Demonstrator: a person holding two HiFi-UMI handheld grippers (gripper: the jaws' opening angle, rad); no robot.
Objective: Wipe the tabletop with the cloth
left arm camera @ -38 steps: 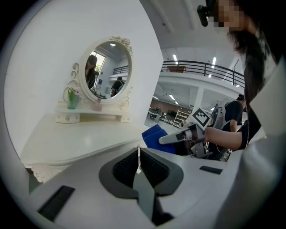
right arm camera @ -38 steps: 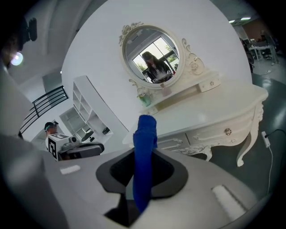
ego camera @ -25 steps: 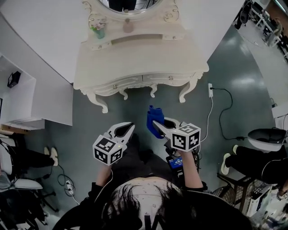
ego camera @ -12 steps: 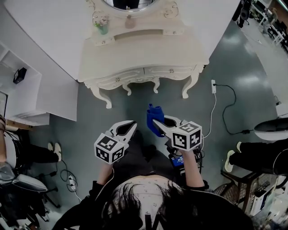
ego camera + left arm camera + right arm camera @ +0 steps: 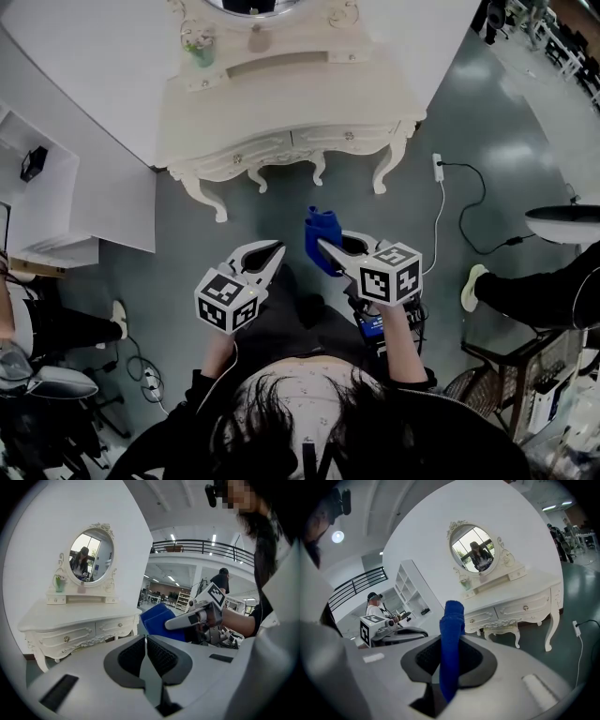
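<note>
A folded blue cloth [image 5: 322, 238] sticks up from my right gripper [image 5: 323, 249], which is shut on it; in the right gripper view the blue cloth [image 5: 451, 639] stands pinched between the jaws. My left gripper [image 5: 276, 250] is shut with nothing in it, its pads pressed together in the left gripper view [image 5: 146, 641], where the cloth [image 5: 161, 620] shows to the right. Both grippers hang over the floor, in front of the cream dressing table [image 5: 291, 103], whose top [image 5: 525, 581] lies ahead and apart from them.
On the table's back shelf stand a small green pot [image 5: 199, 52] and a pink bottle [image 5: 259, 39] under an oval mirror [image 5: 473, 549]. White shelving [image 5: 66, 202] stands left. A power strip and cable [image 5: 439, 169] lie on the floor right. Seated people's legs [image 5: 525, 291] are at right.
The dressing table has shifted slightly in the head view as the head camera moved. Both grippers keep their places, the right still holding the cloth.
</note>
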